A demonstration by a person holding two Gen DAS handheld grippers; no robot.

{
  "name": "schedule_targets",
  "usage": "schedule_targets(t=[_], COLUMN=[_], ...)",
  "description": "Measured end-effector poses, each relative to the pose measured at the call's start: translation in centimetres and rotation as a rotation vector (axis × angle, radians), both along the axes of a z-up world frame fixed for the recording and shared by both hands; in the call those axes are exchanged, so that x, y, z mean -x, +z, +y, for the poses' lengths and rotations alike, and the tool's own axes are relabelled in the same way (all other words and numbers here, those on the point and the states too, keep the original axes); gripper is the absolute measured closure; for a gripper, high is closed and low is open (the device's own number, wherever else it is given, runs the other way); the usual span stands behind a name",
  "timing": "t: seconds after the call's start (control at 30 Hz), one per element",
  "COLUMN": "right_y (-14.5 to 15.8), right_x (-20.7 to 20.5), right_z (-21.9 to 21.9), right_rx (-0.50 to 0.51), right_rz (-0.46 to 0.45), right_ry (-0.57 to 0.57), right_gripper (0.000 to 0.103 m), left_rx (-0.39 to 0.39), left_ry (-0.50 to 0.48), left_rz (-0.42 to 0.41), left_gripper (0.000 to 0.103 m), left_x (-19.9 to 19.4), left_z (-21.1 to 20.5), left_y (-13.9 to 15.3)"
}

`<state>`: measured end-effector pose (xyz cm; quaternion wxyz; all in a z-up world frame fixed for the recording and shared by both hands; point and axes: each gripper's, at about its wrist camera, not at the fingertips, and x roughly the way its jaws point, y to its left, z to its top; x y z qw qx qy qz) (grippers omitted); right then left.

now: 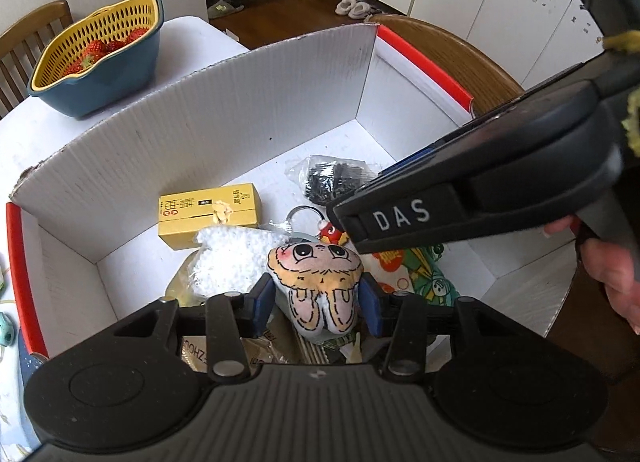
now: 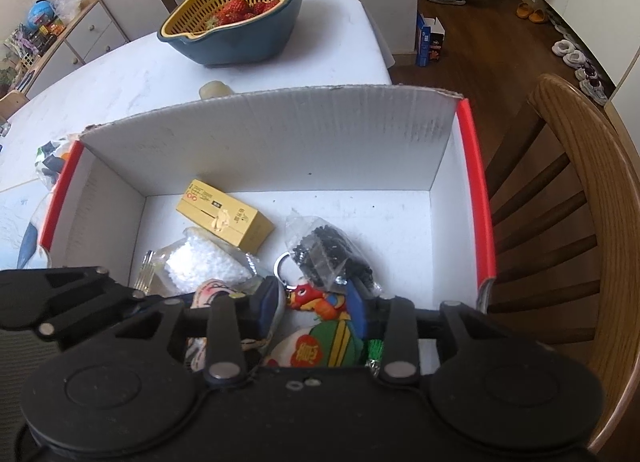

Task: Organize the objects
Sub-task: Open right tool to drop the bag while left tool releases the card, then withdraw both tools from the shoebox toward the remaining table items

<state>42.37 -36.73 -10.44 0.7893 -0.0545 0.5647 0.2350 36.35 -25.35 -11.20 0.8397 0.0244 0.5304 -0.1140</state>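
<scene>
- The left tool [image 1: 318, 304] points steeply down into the white corrugated cardboard box with red-taped side edges [image 1: 240, 102], which stands on the white counter [image 1: 24, 134].
- Between its blue pads hangs a flat plush keychain doll with a cartoon face and tan hair [image 1: 320, 282]. The pads sit at the doll's two sides, but the view does not settle whether they press it or have let go, so I cannot tell if the grip is on.
- The doll's long axis runs away from the left tool, face end toward the far wall of the box, legs end toward the camera.
- The right tool [image 2: 316, 308] also points down into the box, just beside the left one. A small red and orange bird-shaped charm with a metal key ring [image 2: 310, 296] lies in the gap between its blue pads; the pads seem slightly clear of it, so the tool reads as open.
- Below that charm lies a round, flat pouch printed in green, yellow and red [image 2: 320, 350].
- Also on the box floor: a yellow rectangular carton with dark print [image 1: 208, 214], a clear bag of white beads [image 1: 230, 258] and a clear bag of small black pieces [image 1: 332, 178].
- Judgement: both items are already over the box floor, each straight below its own tool, so releasing and lifting clear is likely what remains.
- A blue bowl with a yellow strainer of strawberries [image 1: 100, 58] stands well apart on the counter.
</scene>
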Motion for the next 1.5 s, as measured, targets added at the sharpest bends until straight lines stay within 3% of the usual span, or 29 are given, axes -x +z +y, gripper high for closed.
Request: schedule_targets(t=[0.17,0.73,0.93,1.03,1.5], right_y=[0.7,3.5,4.8,5.4,7.5], right_x=[0.6,3.0,4.4,5.1,8.6], right_z=[-0.2,-0.8,-0.9,-0.8,-0.4], right_rx=[-0.012,-0.048,-0.074,-0.089,-0.16], right_rz=[-0.009,-0.063,-0.083,-0.089,-0.118], right_ry=[0.01,0.02,0.026,0.028,0.028], right_gripper=[0.063,0.043,0.034,0.031,0.015], left_rx=[0.014,0.014,0.019,0.026,0.041], left_ry=[0.008,0.045,0.066,0.072,0.097], left_rz=[0.008,-0.054,-0.089,-0.11,-0.173], left_gripper=[0.041,0.033,0.032,0.026,0.02], left_x=[0.2,3.3,5.0,5.9,9.5], left_z=[-0.1,1.5,2.8,3.5,7.5], left_y=[0.1,2.8,4.5,5.4,8.6])
